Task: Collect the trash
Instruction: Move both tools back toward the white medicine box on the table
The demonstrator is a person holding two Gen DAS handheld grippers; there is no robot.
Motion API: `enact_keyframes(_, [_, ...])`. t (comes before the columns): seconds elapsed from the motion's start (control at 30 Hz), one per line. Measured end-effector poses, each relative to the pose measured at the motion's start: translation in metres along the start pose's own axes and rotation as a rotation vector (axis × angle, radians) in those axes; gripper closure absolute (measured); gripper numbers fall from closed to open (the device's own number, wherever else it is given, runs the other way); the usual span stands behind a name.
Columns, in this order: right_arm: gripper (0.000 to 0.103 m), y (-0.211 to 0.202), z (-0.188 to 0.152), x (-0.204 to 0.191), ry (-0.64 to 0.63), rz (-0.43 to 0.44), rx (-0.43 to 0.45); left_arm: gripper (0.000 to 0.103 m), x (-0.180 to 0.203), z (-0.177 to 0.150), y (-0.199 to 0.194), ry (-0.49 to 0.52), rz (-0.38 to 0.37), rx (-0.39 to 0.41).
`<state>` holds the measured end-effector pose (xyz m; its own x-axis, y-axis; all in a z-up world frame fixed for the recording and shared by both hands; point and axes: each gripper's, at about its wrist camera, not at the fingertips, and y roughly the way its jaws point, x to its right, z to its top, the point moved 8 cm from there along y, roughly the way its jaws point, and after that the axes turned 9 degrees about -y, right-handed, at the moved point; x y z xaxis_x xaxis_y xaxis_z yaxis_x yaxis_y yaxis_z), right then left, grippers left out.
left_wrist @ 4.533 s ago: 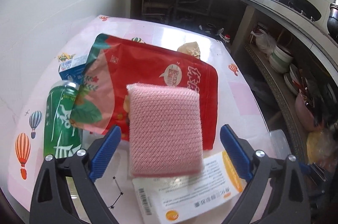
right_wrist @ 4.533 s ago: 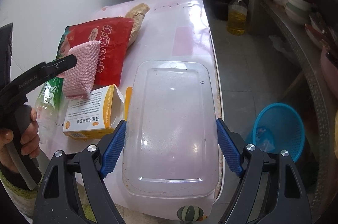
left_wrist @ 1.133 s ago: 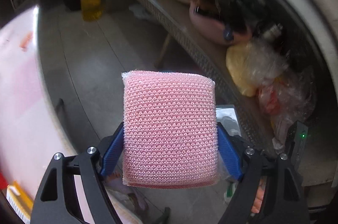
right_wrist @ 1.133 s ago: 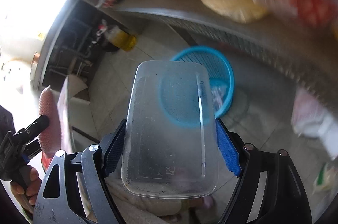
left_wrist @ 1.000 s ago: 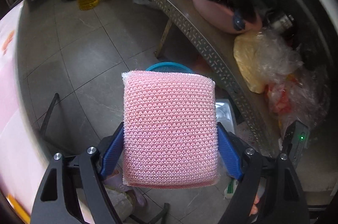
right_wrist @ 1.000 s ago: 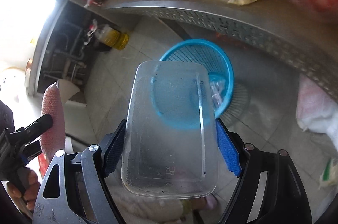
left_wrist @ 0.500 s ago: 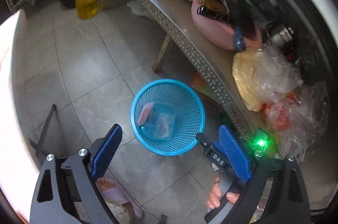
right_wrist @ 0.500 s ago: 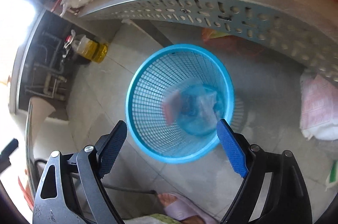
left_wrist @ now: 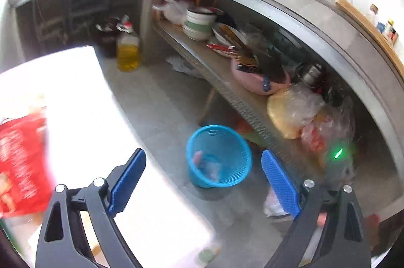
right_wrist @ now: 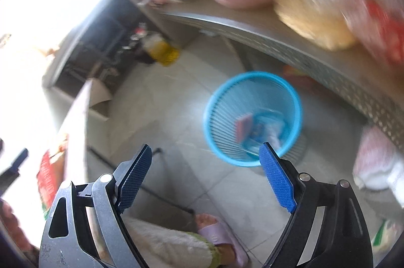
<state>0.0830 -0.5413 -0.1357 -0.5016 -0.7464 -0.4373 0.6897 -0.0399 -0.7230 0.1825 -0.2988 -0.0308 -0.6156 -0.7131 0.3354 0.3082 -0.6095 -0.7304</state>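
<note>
- The room is a cramped kitchen with a grey tiled floor [left_wrist: 161, 101]; a long perforated metal shelf [left_wrist: 227, 91] under a concrete counter carries bowls, a pink basin and plastic bags, and a bottle of yellow oil [left_wrist: 128, 50] stands on the floor at the far end.
- The worktop [left_wrist: 83, 116] fills the left of the left wrist view, bleached by glare, with a red snack bag [left_wrist: 20, 162] lying near its left edge; this trash is not yet collected.
- The blue mesh basket [left_wrist: 219, 156] stands upright on the floor just beside the shelf, mouth upward. In the right wrist view a pink sponge [right_wrist: 243, 127] leans on edge against its inner wall, long axis running steeply up and down, with a clear plastic piece [right_wrist: 265, 129] beside it; blur hides how that piece lies.
- The left hand-held gripper [left_wrist: 203, 183] stands wide with nothing between its blue pads, its jaws having just been opening.
- The right hand-held gripper [right_wrist: 205, 175] is likewise spread wide and empty, its jaws also just opened; it looks down at the basket, with a slippered foot [right_wrist: 217, 235] below it.
- Judgement: the drop looks finished, and the step now is going back for more. Both grippers should stay wide, clear the worktop edge, and come down over the red snack bag along its flat face, pinching an edge rather than the slack middle.
</note>
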Motion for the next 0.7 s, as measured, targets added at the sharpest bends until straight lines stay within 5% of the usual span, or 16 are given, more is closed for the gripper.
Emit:
enact_keyframes(0.37, [0.041, -0.012, -0.002, -0.134, -0.25, 0.248, -0.092, 0.012, -0.107, -0.096, -0.111, -0.145, 0.171, 0.178])
enact_keyframes(0.57, [0.061, -0.005, -0.031, -0.205, -0.357, 0.356, -0.213, 0.013, -0.147, -0.114, -0.123, -0.198, 0.274, 0.194])
enact_keyframes(0.7, [0.062, -0.001, -0.051, -0.24, -0.366, 0.411, -0.306, 0.013, -0.162, -0.111, -0.123, -0.229, 0.313, 0.191])
